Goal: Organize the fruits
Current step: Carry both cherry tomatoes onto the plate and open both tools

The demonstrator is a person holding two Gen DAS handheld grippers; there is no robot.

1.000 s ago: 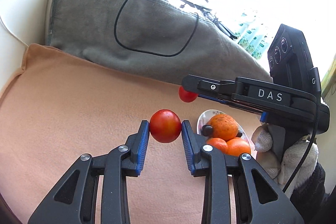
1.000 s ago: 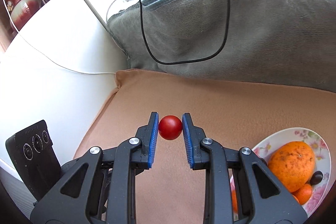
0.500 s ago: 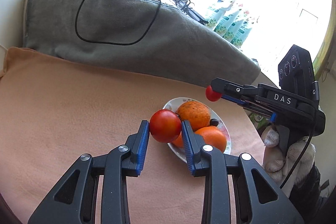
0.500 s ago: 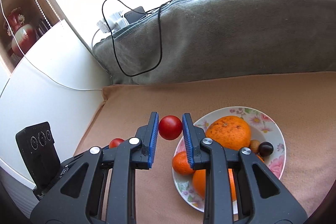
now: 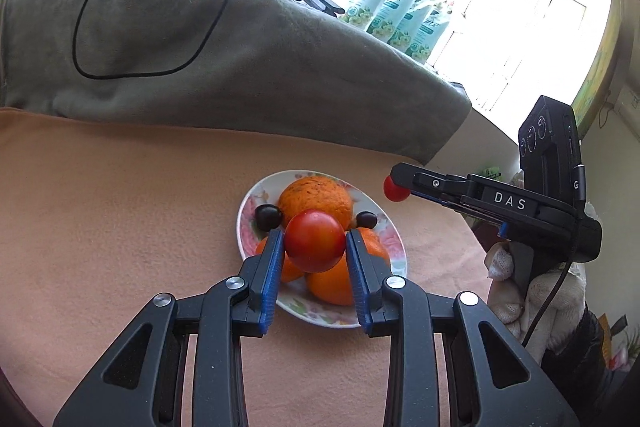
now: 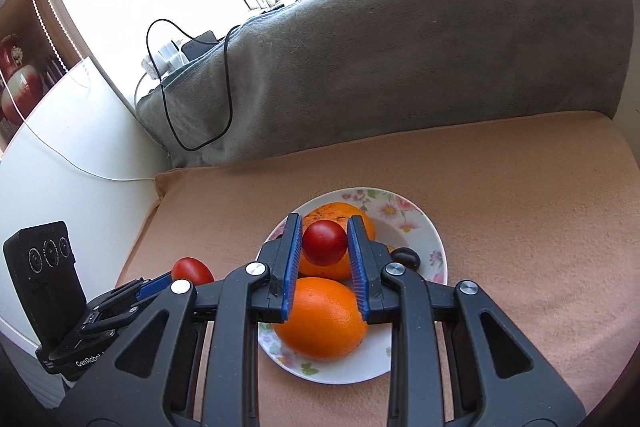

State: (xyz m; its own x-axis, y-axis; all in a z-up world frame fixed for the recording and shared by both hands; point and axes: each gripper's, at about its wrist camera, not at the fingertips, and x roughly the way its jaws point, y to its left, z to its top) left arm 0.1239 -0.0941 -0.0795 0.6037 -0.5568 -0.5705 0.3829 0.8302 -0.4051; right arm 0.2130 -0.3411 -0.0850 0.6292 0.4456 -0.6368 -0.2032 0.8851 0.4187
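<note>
We see our left gripper (image 5: 315,247) with its blue-padded jaws pinching a round red-orange tomato (image 5: 315,241), held in the air over the white floral-rimmed ceramic plate (image 5: 248,223). Our right gripper (image 6: 324,243) has its jaws closed around a smaller, darker red cherry tomato (image 6: 324,242), and it too hangs above that plate (image 6: 430,239), seen from the opposite side.

On the plate lie a large rough-skinned orange (image 5: 316,197) at the far side in the left wrist view, smaller smooth tangerines (image 5: 332,283) nearer our left gripper, and two dark glossy round fruits (image 5: 267,217), one on either side of the large orange. In the right wrist view a smooth bright orange fruit (image 6: 320,319) fills the near part of the plate, just under our jaws.

The plate rests on a peach-coloured fleece blanket (image 5: 100,207) that covers the seat. Behind it rises a grey-green plush cushion (image 6: 400,67) with a black cable (image 6: 200,99) looped across it. Pale green floral packets (image 5: 400,15) stand along the bright windowsill
</note>
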